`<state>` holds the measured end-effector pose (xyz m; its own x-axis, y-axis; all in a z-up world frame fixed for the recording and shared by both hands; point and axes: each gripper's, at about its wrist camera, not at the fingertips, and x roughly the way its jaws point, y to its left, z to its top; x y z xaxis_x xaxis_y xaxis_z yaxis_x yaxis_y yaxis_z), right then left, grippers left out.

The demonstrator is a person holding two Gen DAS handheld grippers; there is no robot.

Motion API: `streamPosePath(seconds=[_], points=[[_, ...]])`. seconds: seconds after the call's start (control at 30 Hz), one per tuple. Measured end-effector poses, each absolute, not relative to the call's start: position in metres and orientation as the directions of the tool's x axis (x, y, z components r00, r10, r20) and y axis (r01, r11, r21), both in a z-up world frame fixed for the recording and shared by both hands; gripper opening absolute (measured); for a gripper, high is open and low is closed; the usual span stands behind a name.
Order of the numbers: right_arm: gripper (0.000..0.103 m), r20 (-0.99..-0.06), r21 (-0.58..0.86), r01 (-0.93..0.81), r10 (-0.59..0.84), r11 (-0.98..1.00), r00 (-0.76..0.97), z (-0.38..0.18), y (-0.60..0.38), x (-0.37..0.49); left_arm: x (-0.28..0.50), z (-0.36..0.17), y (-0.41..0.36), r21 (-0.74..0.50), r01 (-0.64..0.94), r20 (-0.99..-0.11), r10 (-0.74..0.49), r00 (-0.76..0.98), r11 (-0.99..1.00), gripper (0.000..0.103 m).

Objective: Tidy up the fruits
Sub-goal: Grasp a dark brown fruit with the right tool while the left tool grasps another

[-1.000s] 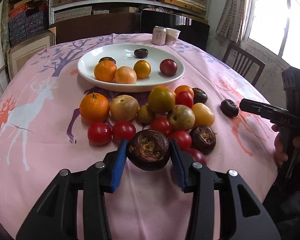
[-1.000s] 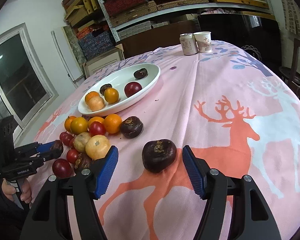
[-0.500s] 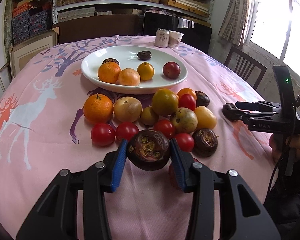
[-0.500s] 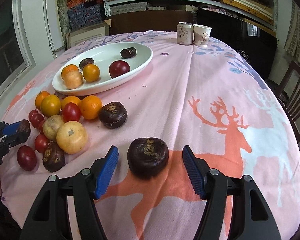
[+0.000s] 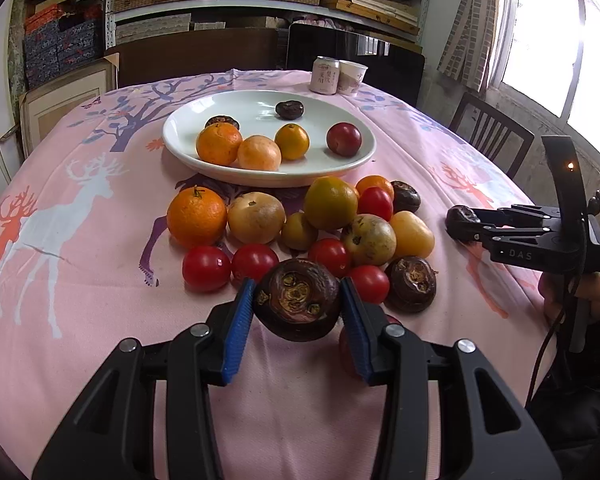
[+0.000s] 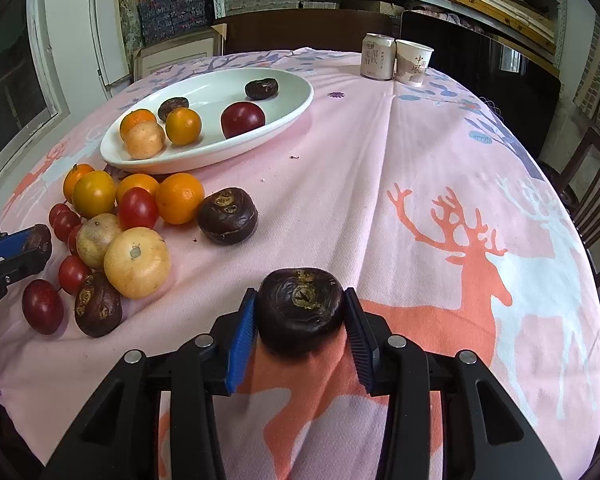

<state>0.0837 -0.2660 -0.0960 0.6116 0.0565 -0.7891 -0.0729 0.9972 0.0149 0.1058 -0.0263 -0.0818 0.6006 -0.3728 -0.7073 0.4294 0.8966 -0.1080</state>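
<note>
Left wrist: low over the near table edge, angled down, facing the white plate and shelves.
Right wrist: close above the pink tablecloth, angled down, seemingly from farther right.
Shared: plate, fruit pile, can.

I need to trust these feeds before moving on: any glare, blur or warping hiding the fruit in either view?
Left wrist view: the window is blown out at upper right, yet the plate and fruit pile stay sharp. Right wrist view: even light, no glare. Both: fisheye bends the table edge and darkens the corners.
</note>
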Motion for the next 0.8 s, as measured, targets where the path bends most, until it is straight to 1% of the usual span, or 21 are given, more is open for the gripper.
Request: streamPosePath(seconds=[0.8], points=[[0.043, -0.753, 0.058, -0.057, 0.081, 0.997, 0.652, -0.0918, -0.2734, 0.0763, 0.1067, -0.0821, -0.0251, -0.114, 0.427, -0.708, -0.375, 0.599, 0.897, 0.042]])
